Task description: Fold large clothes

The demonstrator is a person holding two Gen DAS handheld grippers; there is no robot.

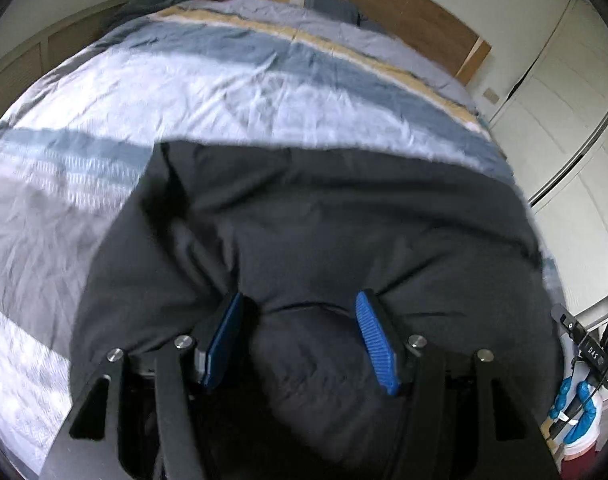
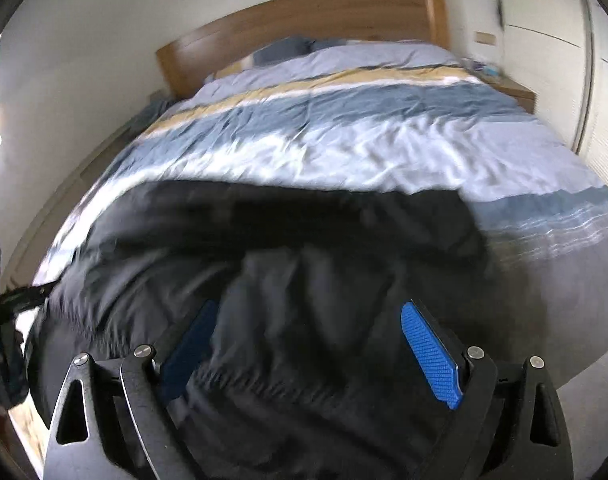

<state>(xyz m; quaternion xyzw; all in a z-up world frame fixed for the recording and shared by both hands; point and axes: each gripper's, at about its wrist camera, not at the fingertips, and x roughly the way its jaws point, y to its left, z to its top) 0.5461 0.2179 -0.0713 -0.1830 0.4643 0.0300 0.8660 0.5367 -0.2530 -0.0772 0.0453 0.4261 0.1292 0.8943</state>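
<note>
The garment [image 1: 312, 216] lies on the bed [image 1: 208, 92], at the near end, under my left hand-held gripper [image 1: 300, 336] and right hand-held gripper [image 2: 312, 348]. Behind it the duvet [image 2: 344, 136] reaches to the headboard [image 2: 304, 16]. The wardrobe [image 1: 564, 120] stands right of the bed.

The right gripper [image 1: 596, 354] seemingly bears a small label reading "DAS".

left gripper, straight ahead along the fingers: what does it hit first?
Probably the dark garment. It bulges between the open left gripper fingers and fills the line ahead. The striped duvet and wooden headboard lie beyond. Depth is unclear; it may already touch.
</note>
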